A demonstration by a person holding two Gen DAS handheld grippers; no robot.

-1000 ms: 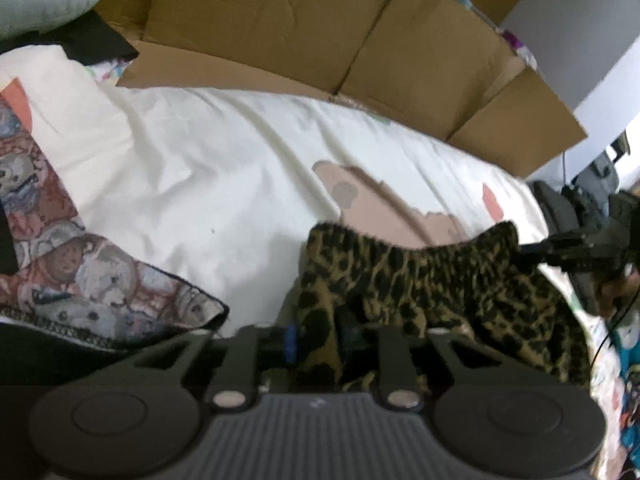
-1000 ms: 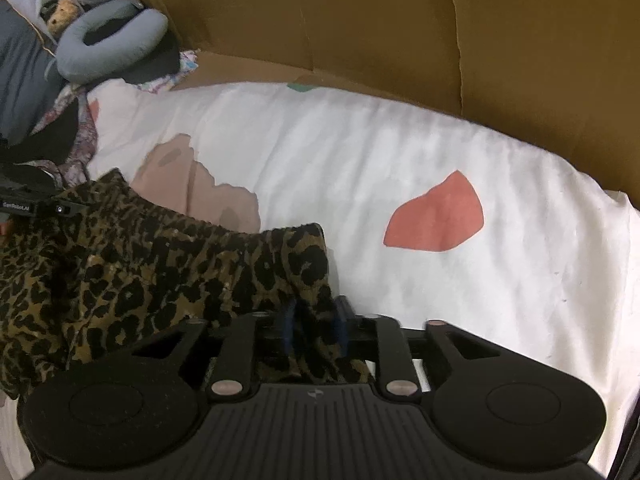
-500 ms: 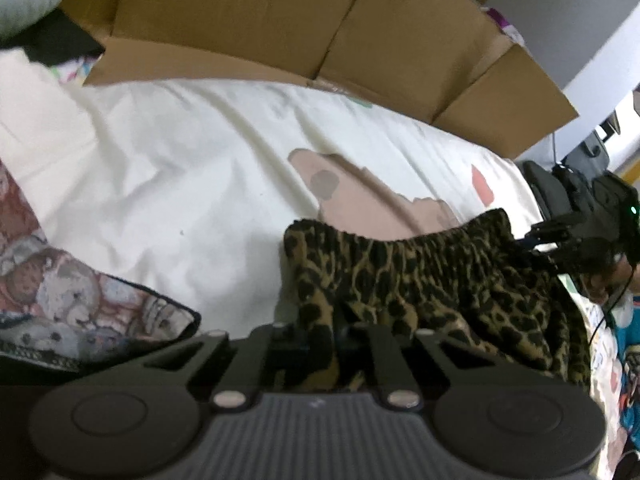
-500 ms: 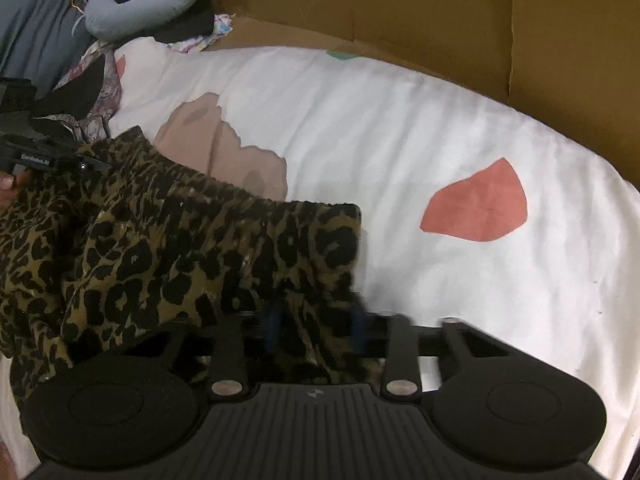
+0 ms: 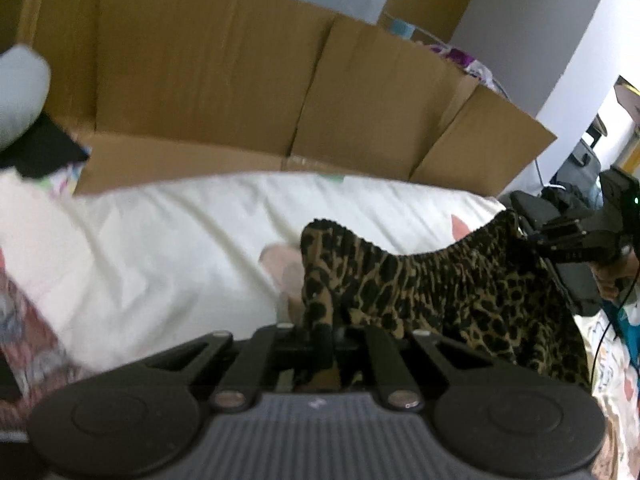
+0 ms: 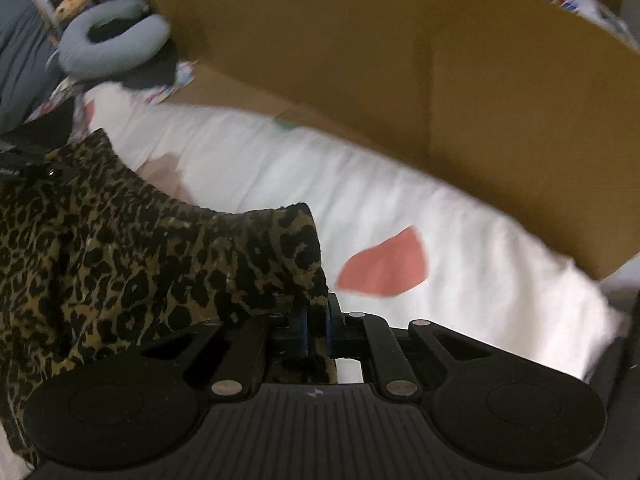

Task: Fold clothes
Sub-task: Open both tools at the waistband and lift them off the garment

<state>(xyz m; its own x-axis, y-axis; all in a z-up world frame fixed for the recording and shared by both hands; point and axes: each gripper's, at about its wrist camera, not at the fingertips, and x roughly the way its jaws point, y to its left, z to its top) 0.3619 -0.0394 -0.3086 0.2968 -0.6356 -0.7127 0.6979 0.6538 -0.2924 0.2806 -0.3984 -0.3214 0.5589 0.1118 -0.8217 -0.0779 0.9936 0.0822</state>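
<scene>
Leopard-print fabric, a garment [image 5: 460,292] with a ribbed elastic band, fills the near right of the left wrist view. The left gripper [image 5: 320,336] has just been closing and now stands shut on the left corner of that band, with cloth pinched between its jaws. Gripping at the corner lets the band hang as a straight edge, which a fold needs. From this corner the band runs right to the right gripper [image 5: 568,240], seen from outside at the far right, where it holds the opposite corner. The band sags slightly between the two grips, so the garment is spread but not taut. Below it lies the white bedsheet [image 5: 180,248], and flattened cardboard [image 5: 240,80] stands along the far edge of the bed.

In the right wrist view the right gripper [image 6: 316,328] has also just been closing; its blue pads [image 6: 302,326] are shut on the right corner of the garment [image 6: 140,272]. The fabric hangs to the left and near, apparently lifted clear of the bedsheet [image 6: 400,200] at the band. A coral patch [image 6: 384,264] is printed on the sheet just right of the held corner. The left gripper [image 6: 24,164] shows at the left edge, at the far corner of the band. A grey neck pillow [image 6: 112,40] lies far left, well apart from the work.

Judgement: holding both corners positions the garment for laying flat or doubling over.
</scene>
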